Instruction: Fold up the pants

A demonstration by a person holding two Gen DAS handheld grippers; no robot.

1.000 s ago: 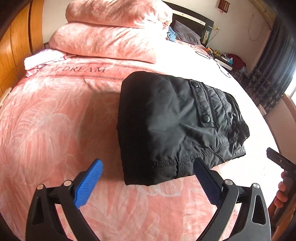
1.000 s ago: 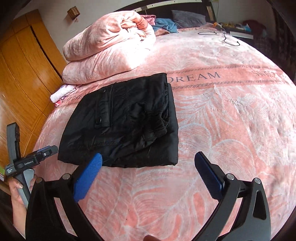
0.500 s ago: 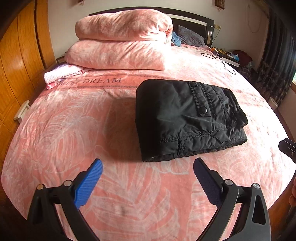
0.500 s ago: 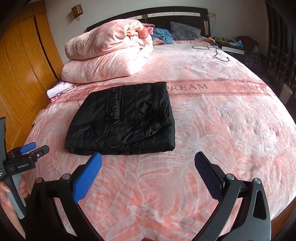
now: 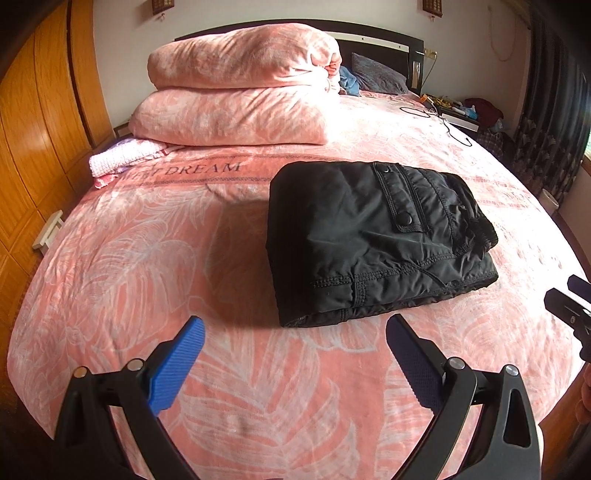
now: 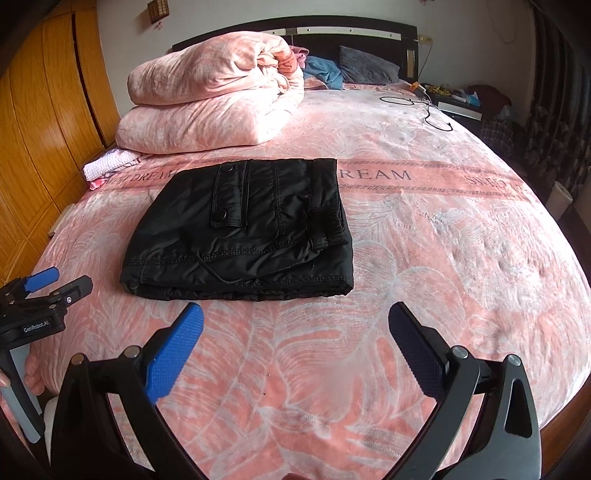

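At 6 o'clock in the left wrist view, the left gripper [image 5: 293,341] is hovering over the pink bedspread [image 5: 155,258] with its blue pads spread wide apart, gripping nothing. Same in the right wrist view: the right gripper [image 6: 295,328] is sitting at 6 o'clock, pads wide apart, empty. Just beyond both, the black pants [image 5: 369,236] are lying folded into a compact rectangle on the bedspread, touching neither gripper; snap-button pocket flap [image 6: 231,199] is facing up. Toward 11 o'clock, a folded pink quilt [image 5: 240,85] is resting stacked near the headboard [image 6: 332,31]; a black cable [image 6: 424,109] is trailing at 1 o'clock.
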